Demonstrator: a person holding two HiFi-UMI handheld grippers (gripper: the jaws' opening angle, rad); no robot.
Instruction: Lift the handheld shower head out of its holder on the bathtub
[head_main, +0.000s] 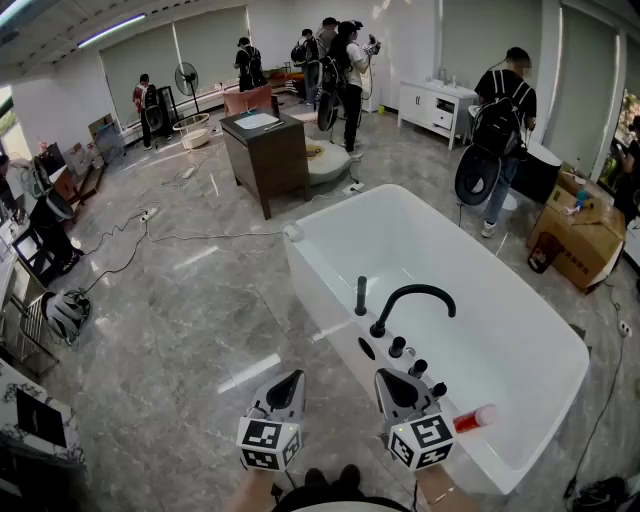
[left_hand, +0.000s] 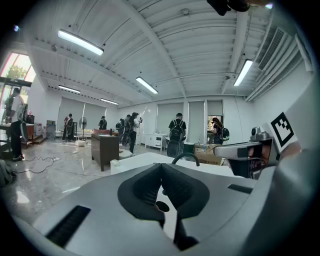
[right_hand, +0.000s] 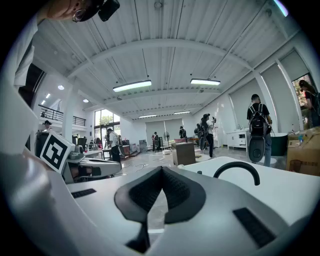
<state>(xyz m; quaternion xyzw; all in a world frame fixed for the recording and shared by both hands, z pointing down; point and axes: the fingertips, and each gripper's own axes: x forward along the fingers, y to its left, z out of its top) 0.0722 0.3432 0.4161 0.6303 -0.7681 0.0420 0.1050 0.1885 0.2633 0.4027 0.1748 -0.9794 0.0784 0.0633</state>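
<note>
The handheld shower head (head_main: 361, 296) is a short black rod that stands upright in its holder on the near rim of the white bathtub (head_main: 330, 290). Just to its right rises the black arched faucet (head_main: 415, 295) (right_hand: 237, 170) (left_hand: 186, 157), followed by a row of black knobs (head_main: 407, 357). My left gripper (head_main: 294, 380) (left_hand: 161, 173) hangs over the floor beside the tub, shut and empty. My right gripper (head_main: 385, 379) (right_hand: 161, 171) is over the tub rim near the knobs, also shut on nothing. Both stay short of the shower head and point toward it.
A red and white bottle (head_main: 476, 418) lies on the tub rim by my right gripper. Beyond the tub stand a dark wooden cabinet (head_main: 265, 150) and a cardboard box (head_main: 577, 240). Cables (head_main: 150, 232) run across the grey floor, and several people stand at the back.
</note>
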